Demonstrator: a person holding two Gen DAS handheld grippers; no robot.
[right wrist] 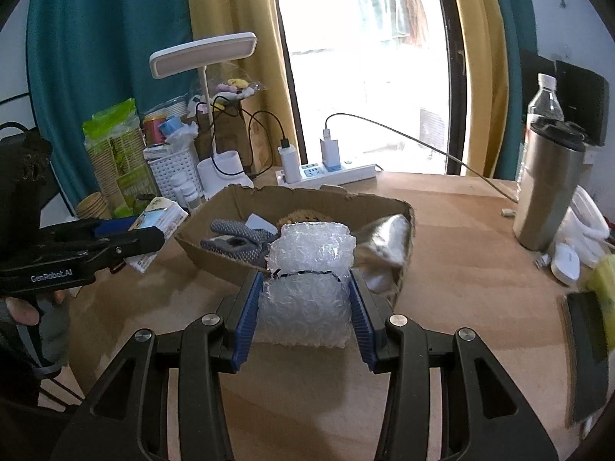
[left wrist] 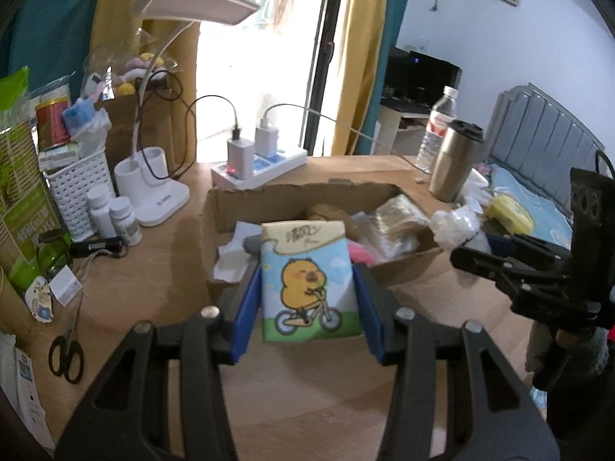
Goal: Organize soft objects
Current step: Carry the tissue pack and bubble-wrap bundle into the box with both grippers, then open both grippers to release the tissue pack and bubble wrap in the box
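My left gripper [left wrist: 307, 299] is shut on a tissue pack [left wrist: 309, 280] printed with a yellow cartoon animal on a bicycle, held above the desk just in front of the cardboard box [left wrist: 269, 196]. My right gripper [right wrist: 305, 307] is shut on a roll of bubble wrap [right wrist: 307, 280], also raised before the same cardboard box [right wrist: 307, 196]. Inside the box lie a grey glove [right wrist: 238, 238], a brown sponge-like lump [right wrist: 303, 217] and a shiny plastic bag [right wrist: 388, 242]. The left gripper [right wrist: 127, 242] with the tissue pack [right wrist: 161, 219] shows at the left of the right wrist view.
A white desk lamp [left wrist: 153, 192], pill bottles [left wrist: 115, 215], a white basket [left wrist: 80, 188] and scissors [left wrist: 67, 353] crowd the left side. A power strip [left wrist: 261, 165] with chargers lies behind the box. A steel tumbler [right wrist: 549, 188] and water bottle [right wrist: 544, 100] stand on the right.
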